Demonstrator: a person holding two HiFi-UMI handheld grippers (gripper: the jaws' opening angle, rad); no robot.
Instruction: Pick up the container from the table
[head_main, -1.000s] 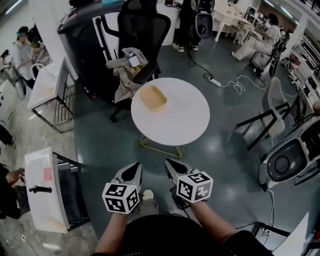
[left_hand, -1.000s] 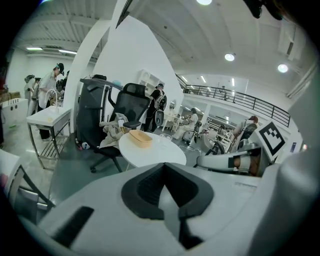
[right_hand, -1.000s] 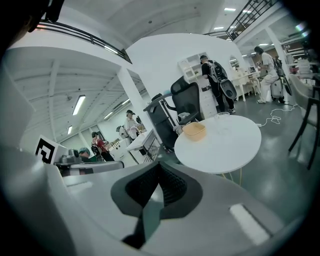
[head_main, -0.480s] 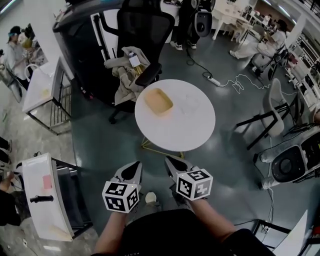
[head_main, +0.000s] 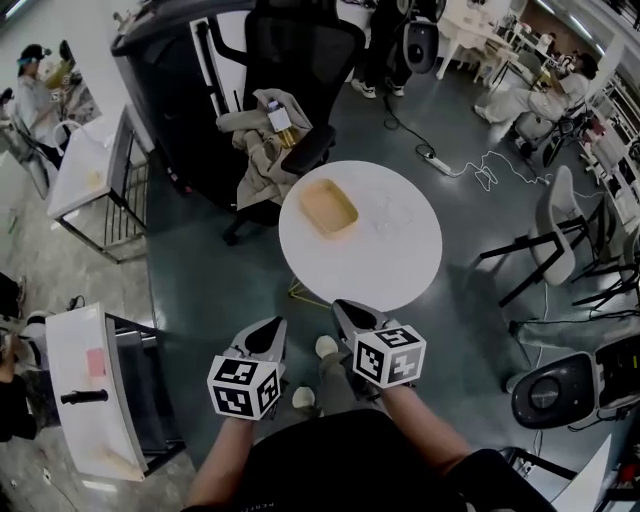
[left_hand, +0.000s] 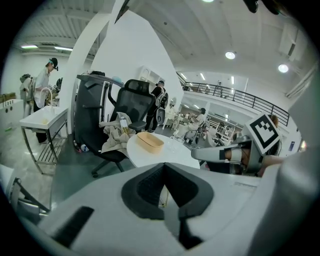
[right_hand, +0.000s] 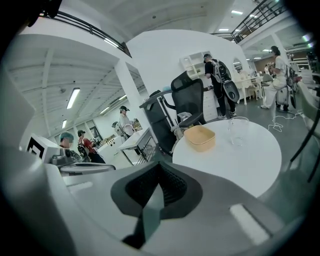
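- The container is a small tan tub with round corners. It sits on the round white table, near the far left edge as the head view shows it.
- It looks empty, and its open side faces up.
- A clear glass stands to the right of the tub. The two do not touch.
- The left gripper has its jaws pressed together, and nothing is between them.
- The right gripper has its jaws pressed together too, and it holds nothing.
- Both grippers hang low in front of the person, on the near side of the table and well apart from the tub.
- I think the tub is light, because it is small, has thin walls and has nothing in it.
- The walls look stiff, so I think they will bend only a little when squeezed.
- The sides look smooth, so the tub could slip if the jaws grab it on a slant.
- A good place to take hold is one of the long walls, close to the top edge. One jaw would go inside the tub and one outside.
- The jaws must open first, or they will only push the tub along the table.
- A light tub slides easily, so a soft and slow squeeze seems best.
- The glass could break, so it seems safest to come in from the near left side, away from it.
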